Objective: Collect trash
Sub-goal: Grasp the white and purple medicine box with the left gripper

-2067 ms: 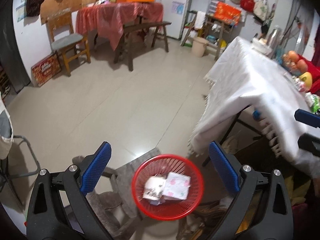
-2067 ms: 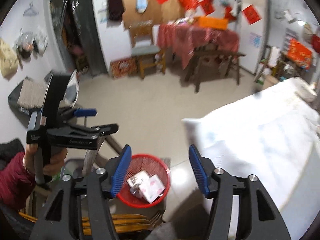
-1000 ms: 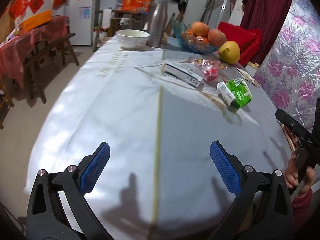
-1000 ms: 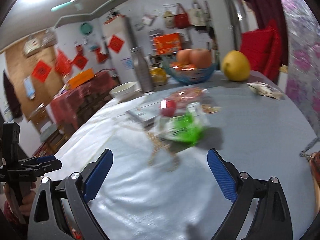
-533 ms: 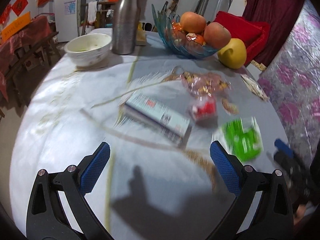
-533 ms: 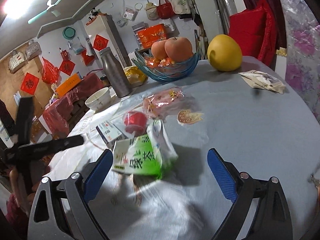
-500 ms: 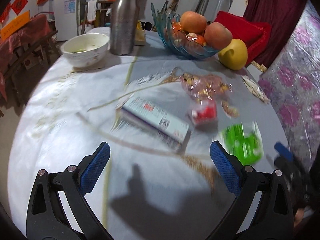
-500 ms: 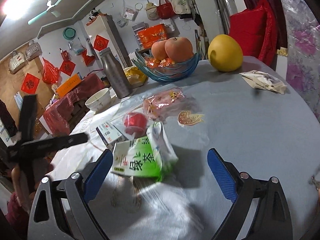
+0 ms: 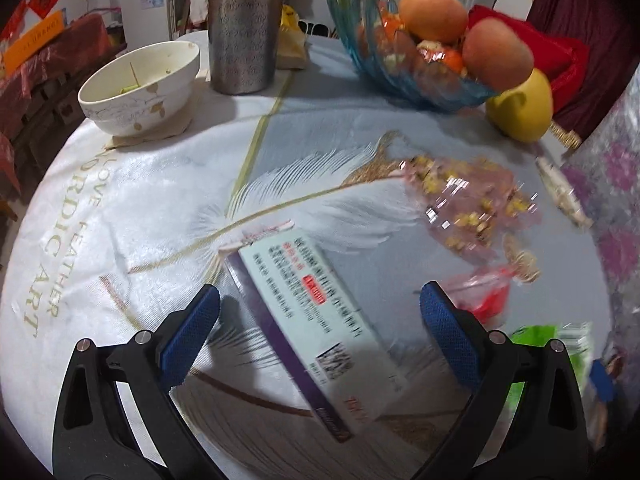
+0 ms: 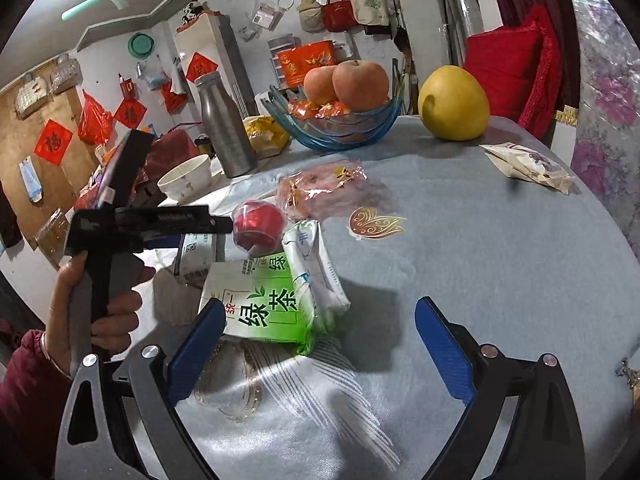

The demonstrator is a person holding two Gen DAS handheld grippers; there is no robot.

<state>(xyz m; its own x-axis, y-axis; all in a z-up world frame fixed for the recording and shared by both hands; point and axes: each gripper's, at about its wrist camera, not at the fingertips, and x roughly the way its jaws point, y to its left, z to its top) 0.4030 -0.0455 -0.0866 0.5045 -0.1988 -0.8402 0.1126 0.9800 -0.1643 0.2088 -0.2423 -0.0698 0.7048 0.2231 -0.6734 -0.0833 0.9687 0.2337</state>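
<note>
My left gripper [image 9: 320, 324] is open and empty, its blue pads either side of a flat white and purple box [image 9: 308, 336] lying on the tablecloth. My right gripper [image 10: 320, 344] is open and empty, just above a crushed green tea carton [image 10: 276, 300]. The carton shows blurred in the left wrist view [image 9: 548, 340]. A red plastic cup [image 10: 258, 226] and a pink candy wrapper bag [image 10: 320, 190] lie beyond it. The left gripper body [image 10: 132, 220] shows in the right wrist view, over the box [image 10: 196, 252].
A white bowl [image 9: 140, 84], a steel flask [image 9: 244, 28], a blue glass fruit bowl [image 9: 408, 68] with apples and a yellow pomelo [image 9: 520, 108] stand at the table's far side. A small white packet [image 10: 528, 166] lies at the right.
Both grippers have swung from the red basket on the floor up over the table. The left has closed in on the white box, the right on the green carton.
</note>
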